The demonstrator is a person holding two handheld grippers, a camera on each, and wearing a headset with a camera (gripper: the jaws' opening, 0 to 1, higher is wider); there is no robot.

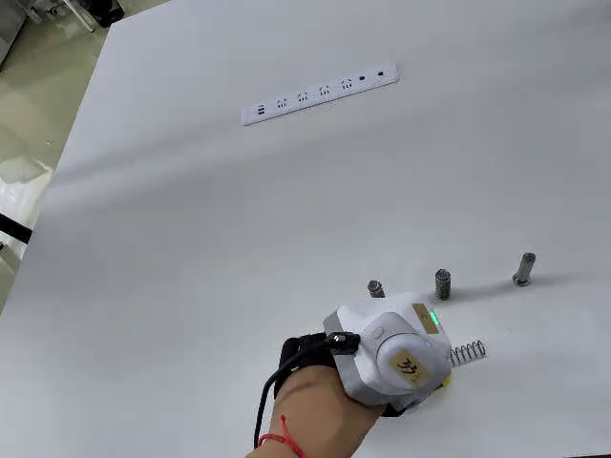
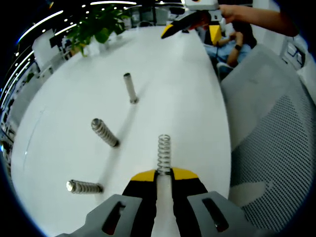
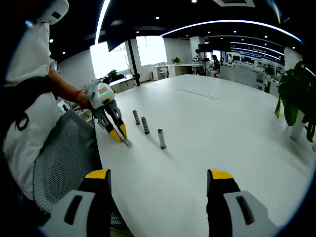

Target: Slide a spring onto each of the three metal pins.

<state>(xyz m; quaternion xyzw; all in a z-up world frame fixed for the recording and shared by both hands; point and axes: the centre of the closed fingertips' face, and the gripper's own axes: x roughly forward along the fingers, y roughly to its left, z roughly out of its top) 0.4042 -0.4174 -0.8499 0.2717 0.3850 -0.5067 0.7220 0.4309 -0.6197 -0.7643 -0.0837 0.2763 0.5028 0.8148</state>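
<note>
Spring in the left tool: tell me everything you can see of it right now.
The spring is a slim, straight coil of silvery bare wire, open-wound. The left tool is shut on its near end between yellow tips, and the rest sticks out forward, free. It lies near level, low over the white table, and sits on no pin. Whether it touches the table cannot be told. The bare pin stands ahead of it, apart.

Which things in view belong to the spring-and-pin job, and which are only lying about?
Belong to the job: spring held in the left gripper; bare pin; middle pin and third pin, both already carrying springs.
Only lying about: power strip; potted plant.
</note>
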